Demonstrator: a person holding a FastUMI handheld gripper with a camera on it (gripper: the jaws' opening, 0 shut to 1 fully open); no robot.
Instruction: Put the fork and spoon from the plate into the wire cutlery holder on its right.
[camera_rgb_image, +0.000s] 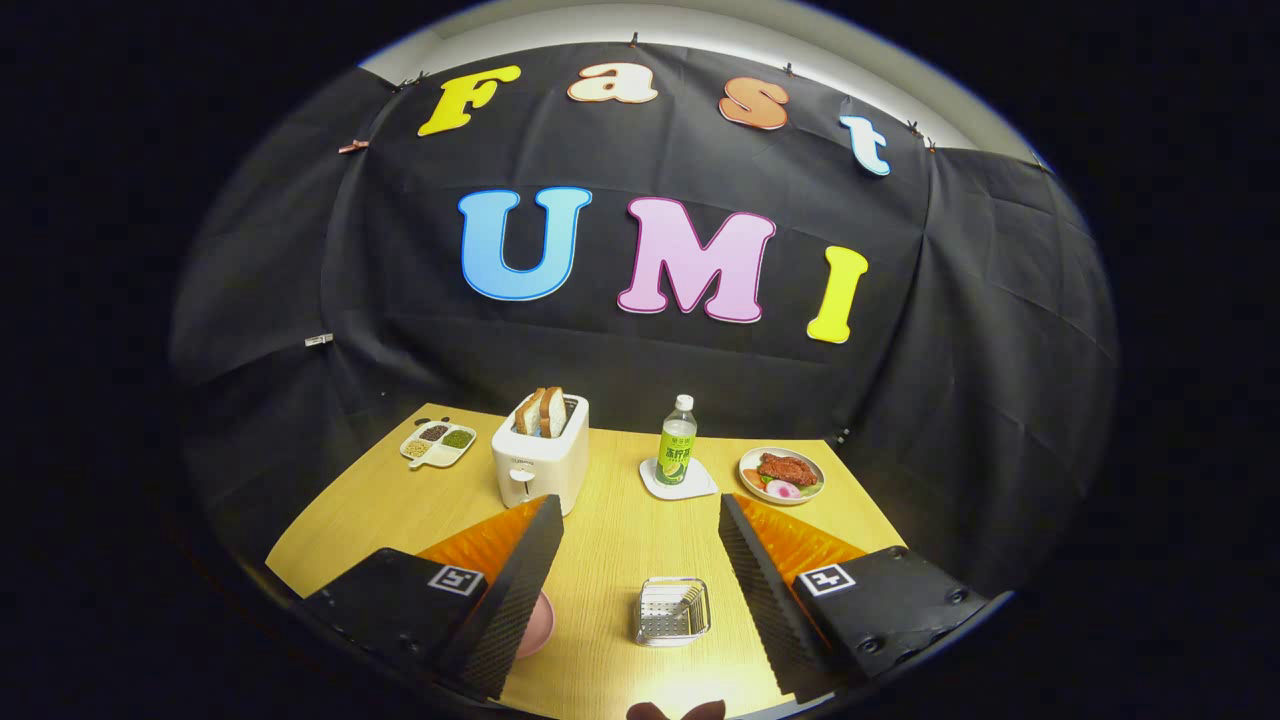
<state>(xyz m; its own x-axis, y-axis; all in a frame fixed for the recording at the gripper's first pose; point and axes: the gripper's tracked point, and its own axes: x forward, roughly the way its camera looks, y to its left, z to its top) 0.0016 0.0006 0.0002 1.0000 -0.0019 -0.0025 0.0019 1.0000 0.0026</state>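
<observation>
My gripper (640, 520) is open and held well above the wooden table (610, 545), with nothing between its fingers. Below, in the gap between the fingers and nearer the right one, stands the wire cutlery holder (672, 611); thin utensil handles seem to lean inside it at its right side, too small to name. To the holder's left, a pink plate (538, 622) peeks out from under the left finger (505, 600), which hides most of it. Whatever lies on the plate is hidden.
Farther back on the table stand a white toaster (540, 462) with bread slices, a green bottle (677, 442) on a white coaster, a plate of food (782, 474) at the right and a divided snack dish (438, 444) at the left. Black cloth walls the booth.
</observation>
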